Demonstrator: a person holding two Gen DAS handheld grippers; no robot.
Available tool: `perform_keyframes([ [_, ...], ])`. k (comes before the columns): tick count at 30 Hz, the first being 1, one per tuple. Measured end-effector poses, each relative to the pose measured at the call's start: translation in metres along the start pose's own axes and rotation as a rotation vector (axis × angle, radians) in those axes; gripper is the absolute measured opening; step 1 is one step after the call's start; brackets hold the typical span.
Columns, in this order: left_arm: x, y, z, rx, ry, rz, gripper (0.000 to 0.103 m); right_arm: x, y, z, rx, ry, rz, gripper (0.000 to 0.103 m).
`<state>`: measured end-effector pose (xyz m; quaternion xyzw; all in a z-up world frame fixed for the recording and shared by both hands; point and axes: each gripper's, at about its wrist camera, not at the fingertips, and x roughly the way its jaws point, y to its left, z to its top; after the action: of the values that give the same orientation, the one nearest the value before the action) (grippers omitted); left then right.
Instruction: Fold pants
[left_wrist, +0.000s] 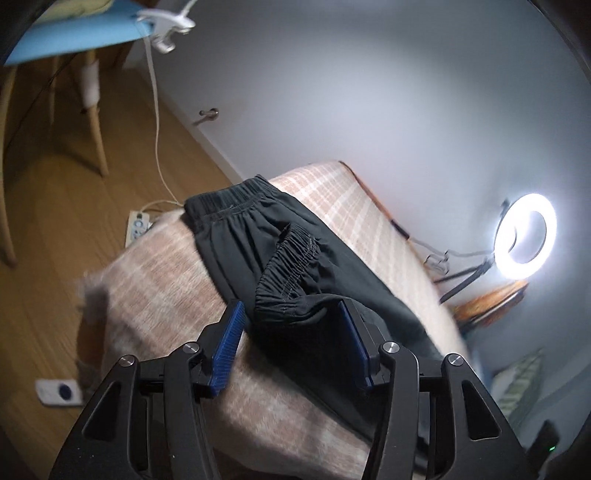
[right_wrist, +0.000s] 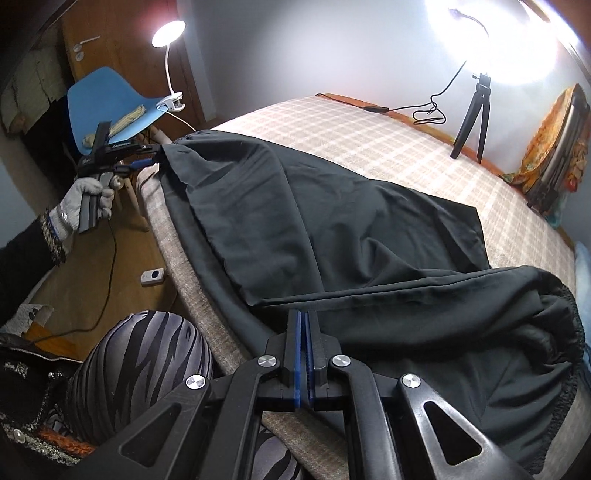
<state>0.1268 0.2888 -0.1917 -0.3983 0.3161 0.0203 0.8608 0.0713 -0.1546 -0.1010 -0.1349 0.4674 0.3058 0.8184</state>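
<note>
Dark pants (left_wrist: 236, 236) lie on a bed with a plaid blanket (left_wrist: 155, 280). Their elastic waistband (left_wrist: 225, 203) is at the bed's end, and an elastic cuff (left_wrist: 291, 258) rests on top of it. My left gripper (left_wrist: 291, 310) is open; the cuff's cloth lies loose between its blue pads. In the right wrist view the pants (right_wrist: 295, 221) spread across the blanket (right_wrist: 351, 129). A gloved hand (right_wrist: 81, 203) holds the left gripper (right_wrist: 147, 157) at their far end. My right gripper (right_wrist: 304, 314) is shut, its pads closed on a folded edge of the pants near the bed's front side.
A blue chair (right_wrist: 110, 99) with a clip lamp (right_wrist: 168, 33) stands on the wooden floor beside the bed's end. A power strip (left_wrist: 136, 227) and cables lie there. A ring light (left_wrist: 524, 232) and a tripod (right_wrist: 472, 122) stand by the wall. A person's striped knee (right_wrist: 147, 354) is against the bed.
</note>
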Motion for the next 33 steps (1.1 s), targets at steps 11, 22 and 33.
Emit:
perform_keyframes([
  [11,-0.006,0.017,-0.003,-0.204,-0.006,-0.072,0.051,-0.004,0.003,0.016,0.018,-0.042,0.029,0.008],
  [22,0.012,0.013,0.004,-0.316,0.023,-0.044,0.061,0.0,0.015,0.061,0.003,-0.097,0.076,0.034],
  [33,0.028,0.012,0.008,-0.298,0.064,-0.034,0.051,0.02,0.046,0.141,-0.133,-0.103,0.109,0.051],
])
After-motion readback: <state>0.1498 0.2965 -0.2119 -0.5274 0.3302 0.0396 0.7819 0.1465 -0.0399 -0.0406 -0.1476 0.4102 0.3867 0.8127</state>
